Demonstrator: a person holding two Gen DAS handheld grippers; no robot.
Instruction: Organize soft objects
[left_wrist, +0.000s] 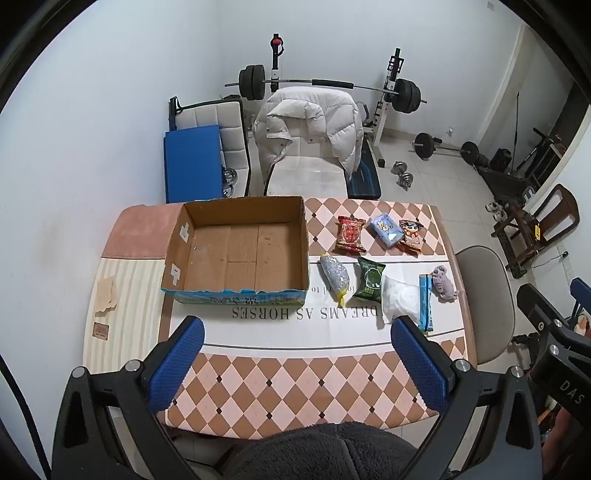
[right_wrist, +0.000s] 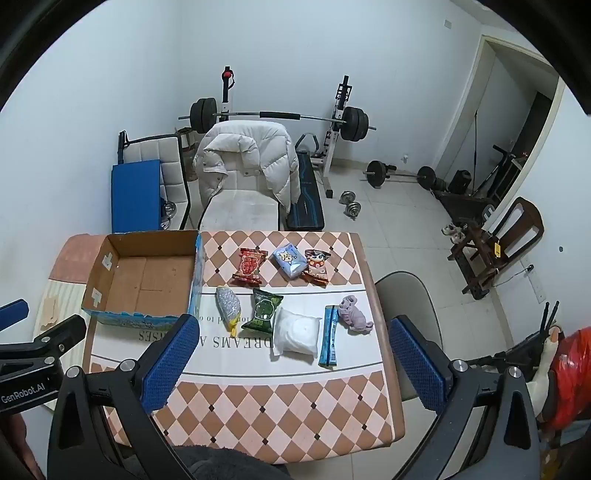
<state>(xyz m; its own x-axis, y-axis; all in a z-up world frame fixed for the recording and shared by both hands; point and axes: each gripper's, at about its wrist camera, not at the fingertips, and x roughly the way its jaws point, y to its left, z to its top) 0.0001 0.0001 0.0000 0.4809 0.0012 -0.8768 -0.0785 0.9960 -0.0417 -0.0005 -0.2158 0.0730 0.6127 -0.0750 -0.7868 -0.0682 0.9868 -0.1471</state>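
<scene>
I hold both grippers, left gripper (left_wrist: 295, 354) and right gripper (right_wrist: 291, 354), spread wide and holding nothing above the bench (left_wrist: 280, 391). The cardboard box (left_wrist: 236, 251) sits open at left (nothing inside). Right of it lie the soft packets: red snack bag (right_wrist: 250, 266), green bag (right_wrist: 263, 310), white pouch (right_wrist: 297, 331), purple plush (right_wrist: 354, 315).

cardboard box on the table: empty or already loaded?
Empty. The open-topped brown cardboard box shows only its bare floor in both wrist views; the soft packets, such as the green snack bag, all lie on the table outside it.
</scene>
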